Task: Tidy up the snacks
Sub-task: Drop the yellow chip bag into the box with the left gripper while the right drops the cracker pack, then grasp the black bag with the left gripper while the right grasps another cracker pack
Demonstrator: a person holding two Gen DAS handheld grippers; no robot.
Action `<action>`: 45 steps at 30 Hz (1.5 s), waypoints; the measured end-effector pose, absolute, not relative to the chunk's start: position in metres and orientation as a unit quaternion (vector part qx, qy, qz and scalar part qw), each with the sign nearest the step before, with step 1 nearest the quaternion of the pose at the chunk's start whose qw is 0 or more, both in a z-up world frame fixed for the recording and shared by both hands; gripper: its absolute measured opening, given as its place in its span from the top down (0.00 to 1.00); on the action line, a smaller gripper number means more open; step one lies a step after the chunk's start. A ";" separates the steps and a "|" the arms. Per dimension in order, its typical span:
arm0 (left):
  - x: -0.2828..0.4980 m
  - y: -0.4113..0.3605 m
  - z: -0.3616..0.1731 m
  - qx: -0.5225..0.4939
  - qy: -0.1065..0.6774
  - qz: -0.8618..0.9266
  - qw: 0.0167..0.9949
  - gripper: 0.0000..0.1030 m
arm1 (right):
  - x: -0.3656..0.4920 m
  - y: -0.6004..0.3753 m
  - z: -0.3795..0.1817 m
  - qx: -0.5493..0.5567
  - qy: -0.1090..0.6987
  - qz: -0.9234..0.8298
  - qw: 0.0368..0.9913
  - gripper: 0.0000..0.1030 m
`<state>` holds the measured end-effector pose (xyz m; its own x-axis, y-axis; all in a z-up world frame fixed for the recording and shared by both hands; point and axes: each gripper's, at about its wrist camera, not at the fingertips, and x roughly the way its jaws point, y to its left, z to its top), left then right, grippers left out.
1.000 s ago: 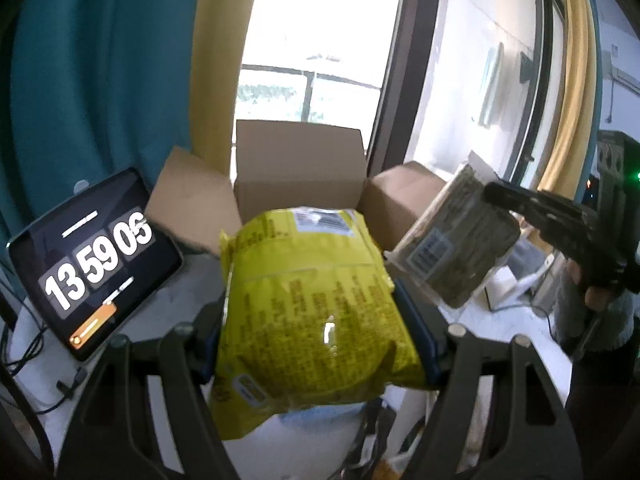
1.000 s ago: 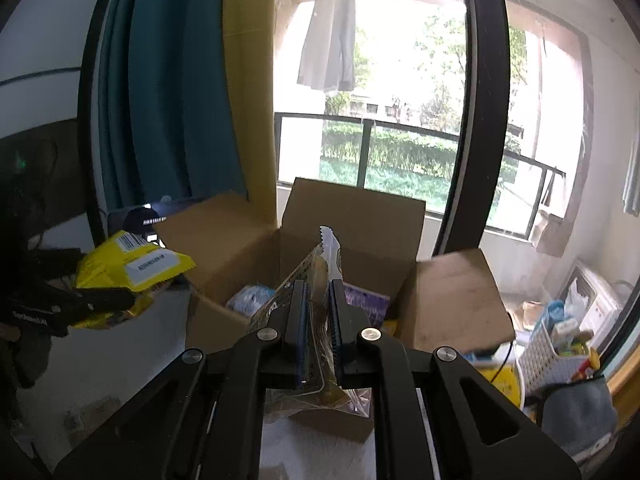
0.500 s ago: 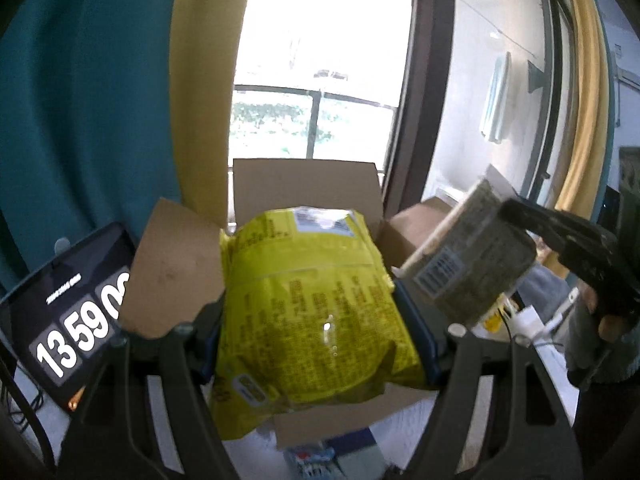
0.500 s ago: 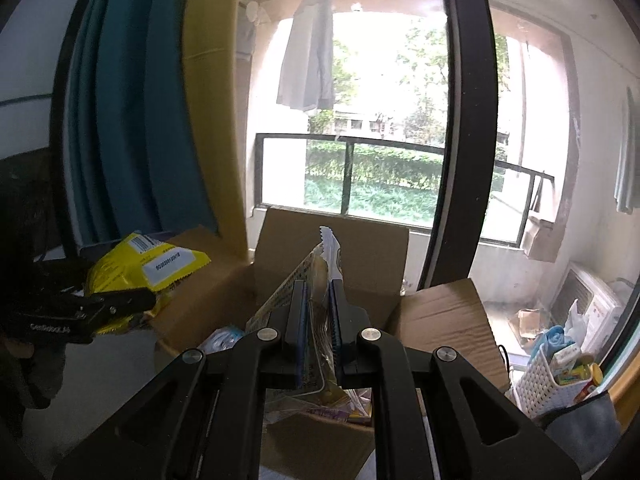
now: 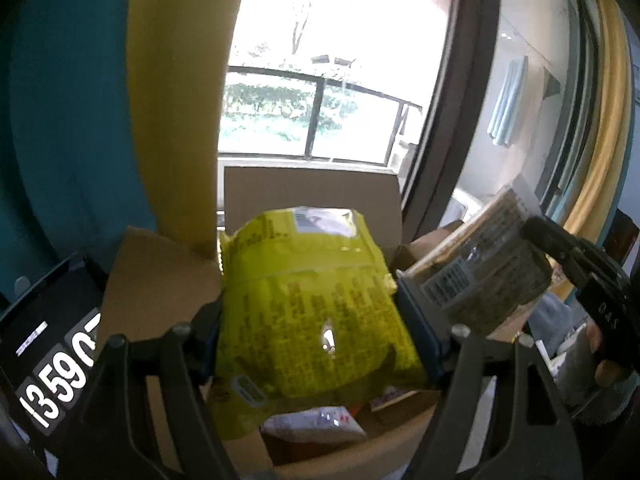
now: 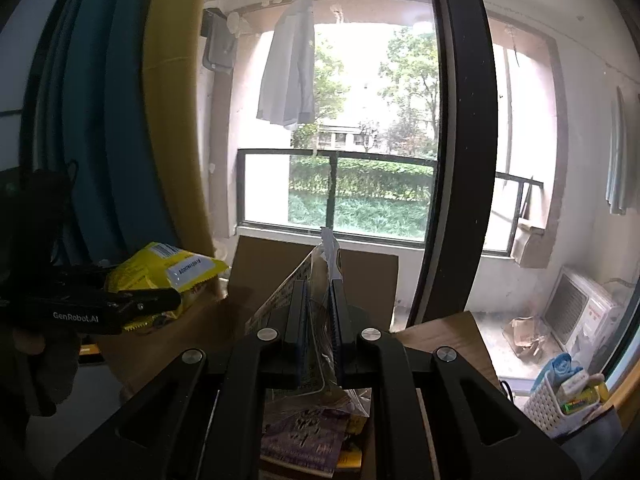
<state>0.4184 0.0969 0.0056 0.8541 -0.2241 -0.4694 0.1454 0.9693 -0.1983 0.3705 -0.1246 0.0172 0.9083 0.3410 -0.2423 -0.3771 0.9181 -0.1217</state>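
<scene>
Snacks in both grippers, above an open cardboard box (image 5: 312, 188). Nearest in the left wrist view: left gripper (image 5: 316, 312), clenched on a yellow snack bag (image 5: 304, 272), pads pressed against its two sides. Hangs over the mouth of the box, past the near edge, lower end sagging below the fingers. Underneath, inside the box by that near edge, a white packet (image 5: 316, 424) among other wrappers too hidden to tell.

Nearest in the right wrist view: right gripper (image 6: 318, 300), squeezed almost together on a thin clear packet (image 6: 280, 300) held edge-on, torn top sticking up past the fingertips. Sits over the right part of the box, with a purple pack (image 6: 304, 432) lying in the box below.

Further out, beside the box's left flap, a tablet (image 5: 52, 352) showing large white digits. Beyond the box's far flap, a yellow curtain (image 5: 176, 100) and a teal curtain (image 5: 68, 120) on the left, then a dark-framed window. Outside, a balcony railing (image 6: 336, 156), a pale shirt (image 6: 288, 80) hanging, hedges and trees. Off to the right, low down, a white basket (image 6: 560, 400) of small items.
</scene>
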 end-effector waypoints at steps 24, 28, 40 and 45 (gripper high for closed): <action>0.401 0.136 -0.003 -0.093 0.247 -0.051 0.963 0.09 | 0.410 -0.082 0.012 -0.074 0.163 0.198 0.964 0.62; 0.388 0.137 0.003 -0.094 0.240 -0.053 0.965 0.09 | 0.393 -0.080 0.013 -0.092 0.166 0.197 0.962 0.62; 0.321 0.108 0.017 -0.068 0.207 -0.090 0.972 0.09 | 0.312 -0.094 0.031 -0.105 0.160 0.224 0.955 0.62; 0.281 0.091 0.011 -0.047 0.202 -0.102 0.973 0.09 | 0.280 -0.103 0.027 -0.106 0.166 0.233 0.952 0.59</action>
